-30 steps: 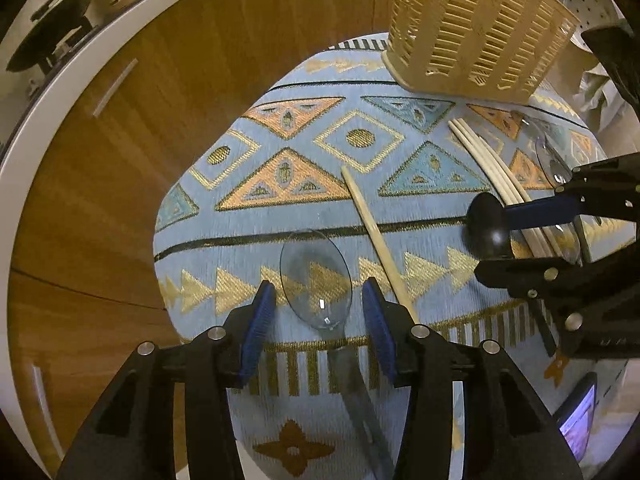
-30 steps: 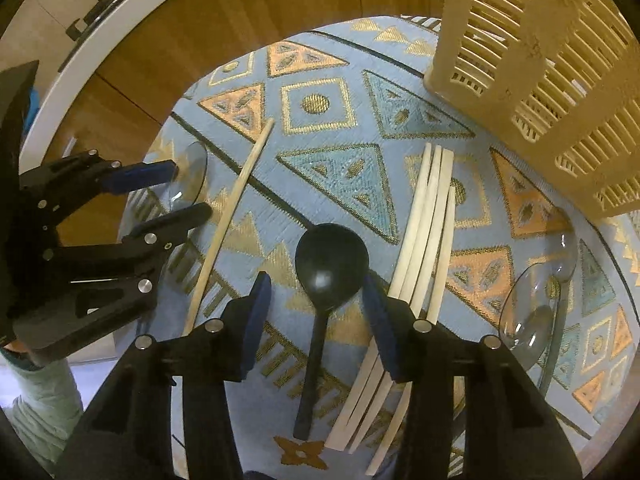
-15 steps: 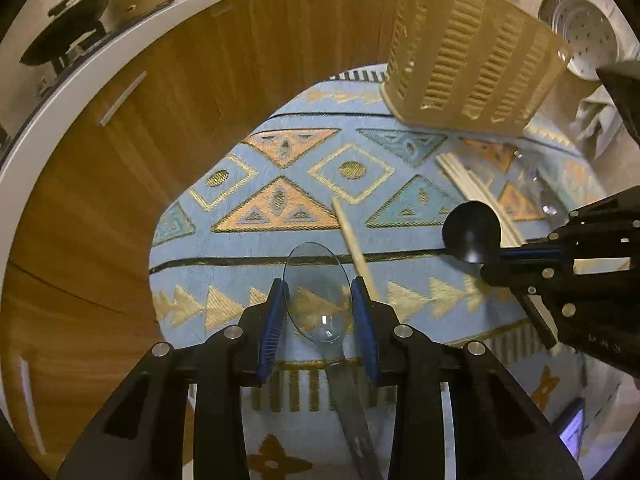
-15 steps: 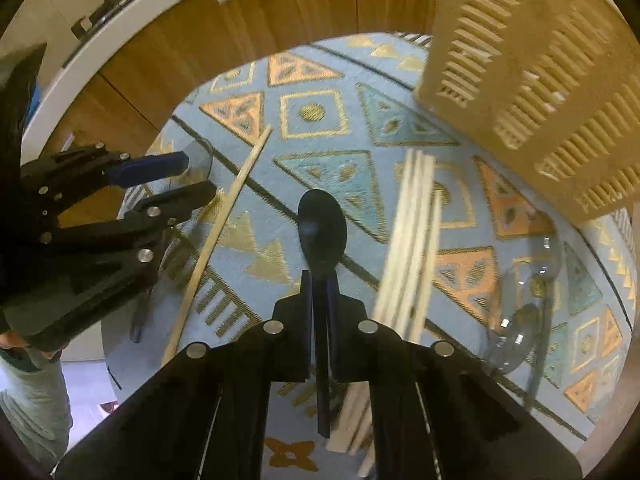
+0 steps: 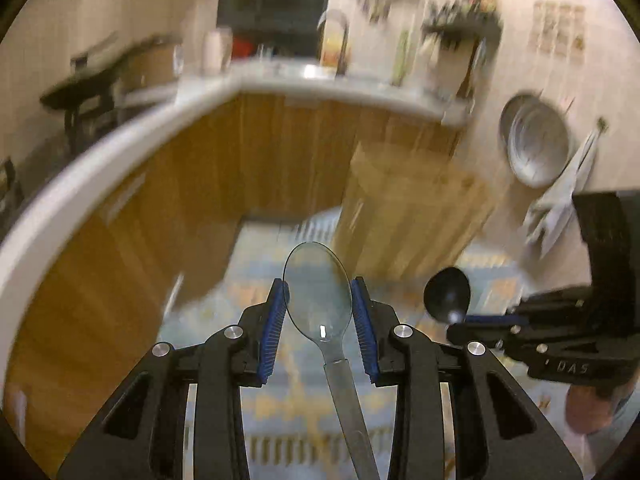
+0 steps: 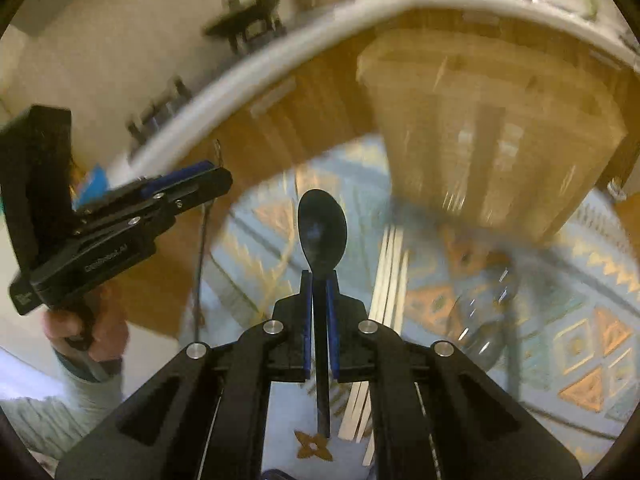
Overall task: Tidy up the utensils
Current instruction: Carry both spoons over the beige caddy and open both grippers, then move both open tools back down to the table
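Gripping a clear plastic spoon by the edges of its bowl, the left gripper has its blue pads closed partway, pressed against both sides, and the handle trails back down between the black fingers. The spoon hangs in the air above the patterned blue cloth, in front of the cream slatted basket, which shows only as a blur. To the right of the clear spoon, the right gripper is clamped almost fully shut on the thin handle of a black spoon, whose bowl sticks out ahead of the pads and is also clear of the cloth. On the cloth below the black spoon lies a bundle of pale chopsticks, just to its right, and further right of those a smeared transparent utensil that I can't make out properly. A hand in a light sleeve holds the left gripper's grip. Behind the basket runs a wooden cabinet front under a white counter.
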